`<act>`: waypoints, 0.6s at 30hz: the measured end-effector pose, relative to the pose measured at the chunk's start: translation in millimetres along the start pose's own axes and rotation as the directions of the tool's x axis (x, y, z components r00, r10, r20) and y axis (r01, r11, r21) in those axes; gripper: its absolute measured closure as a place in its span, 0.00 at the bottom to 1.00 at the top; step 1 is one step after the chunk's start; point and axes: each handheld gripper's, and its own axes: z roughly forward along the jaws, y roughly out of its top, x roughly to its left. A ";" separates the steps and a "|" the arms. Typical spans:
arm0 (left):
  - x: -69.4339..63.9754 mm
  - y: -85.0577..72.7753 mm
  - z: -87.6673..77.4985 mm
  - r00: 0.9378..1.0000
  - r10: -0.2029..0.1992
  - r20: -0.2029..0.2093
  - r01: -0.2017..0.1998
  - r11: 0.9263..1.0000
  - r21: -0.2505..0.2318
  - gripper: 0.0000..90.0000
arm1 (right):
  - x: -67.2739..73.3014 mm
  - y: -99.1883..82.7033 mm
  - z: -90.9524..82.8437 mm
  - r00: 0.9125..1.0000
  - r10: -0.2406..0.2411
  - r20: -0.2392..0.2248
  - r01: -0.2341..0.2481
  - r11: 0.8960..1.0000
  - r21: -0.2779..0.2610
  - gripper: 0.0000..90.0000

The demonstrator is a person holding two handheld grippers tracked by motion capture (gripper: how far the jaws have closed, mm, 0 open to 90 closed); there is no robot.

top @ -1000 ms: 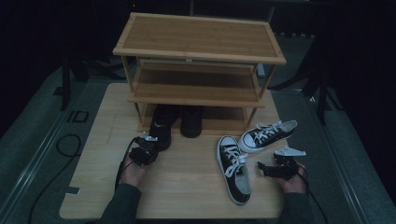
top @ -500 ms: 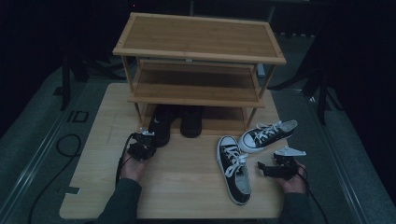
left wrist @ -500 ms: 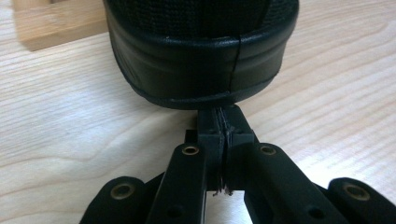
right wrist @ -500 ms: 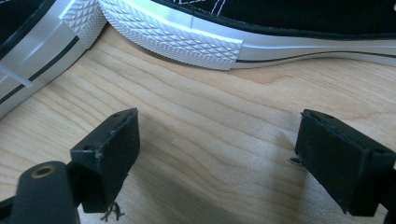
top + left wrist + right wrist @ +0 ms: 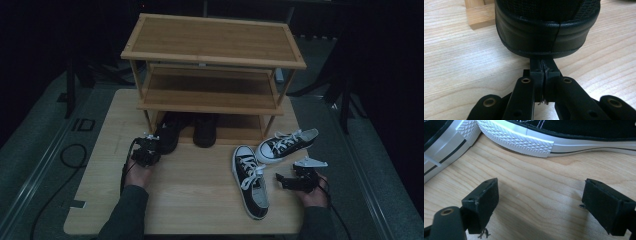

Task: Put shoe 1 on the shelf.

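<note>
- Pushing inward since the earlier frame, the left tongs (image 5: 544, 72) are nudging the plain black leather shoe (image 5: 547, 27) deeper under the three-tier bamboo shoe rack (image 5: 212, 60).
- Left tongs are pressing closed, tips touching its heel; no readable writing.
- Right tongs (image 5: 541, 202) are gaping open, empty, beside black-and-white canvas sneakers (image 5: 252, 180) on the pale wooden tabletop (image 5: 195, 190).

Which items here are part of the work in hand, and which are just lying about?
In the job: left gripper, shut, tips at the heel of the left black shoe; second black shoe; shoe rack; two sneakers by the open right gripper.
Lying about: floor cable.
</note>
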 end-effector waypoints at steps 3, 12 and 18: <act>-1.4 3.5 2.0 1.000 0.013 -0.006 -0.013 1.000 0.002 0.98 | 0.0 0.0 0.0 1.000 0.000 0.000 0.000 1.000 0.000 0.15; -10.3 11.5 7.5 0.999 0.054 -0.003 -0.054 0.998 0.010 0.97 | 0.0 0.1 0.1 1.000 0.001 0.000 -0.001 1.000 0.000 0.15; -14.5 8.1 5.0 0.998 0.049 0.051 -0.048 0.999 -0.020 0.96 | 0.0 0.1 0.1 1.000 0.000 0.000 0.000 1.000 0.000 0.15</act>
